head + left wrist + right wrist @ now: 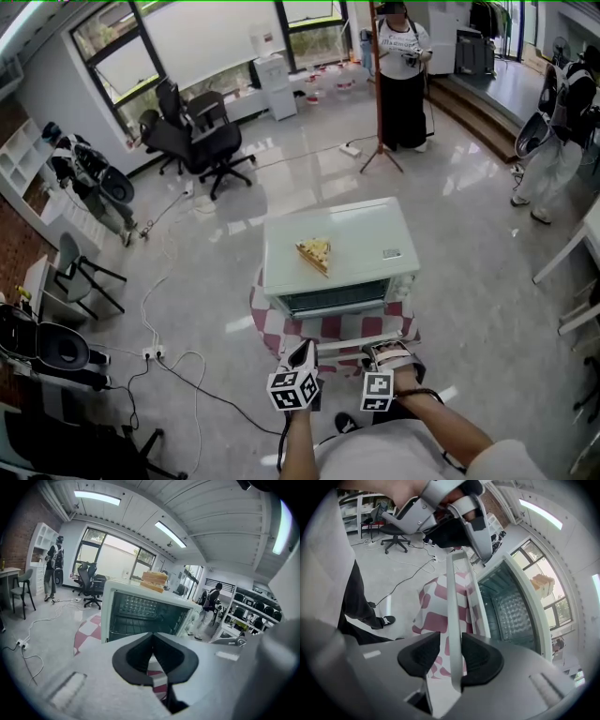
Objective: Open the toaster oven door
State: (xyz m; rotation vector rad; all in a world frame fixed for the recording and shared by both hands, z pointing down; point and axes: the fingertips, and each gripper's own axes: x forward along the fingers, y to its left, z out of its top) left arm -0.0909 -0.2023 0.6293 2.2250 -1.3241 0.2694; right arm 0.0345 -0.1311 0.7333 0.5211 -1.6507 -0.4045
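One white toaster oven (356,234) sits on a red-checked cloth (272,325), its door (474,603) swung down open, the right claw (451,645) clenched on the door handle (453,597), the left claw (152,644) pinched shut, empty.

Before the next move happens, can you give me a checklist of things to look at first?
1. Right claw gripping the door handle: ok, shut on the bar.
2. Oven door open: ok, it is swung down and the rack inside shows.
3. Door fully down: cannot tell.
4. Left claw free: ok, jaws together with nothing between them.
5. Bread slice safe: ok, it lies on top of the toaster oven, back from the edges.
6. Oven cool enough to reach into: cannot tell.
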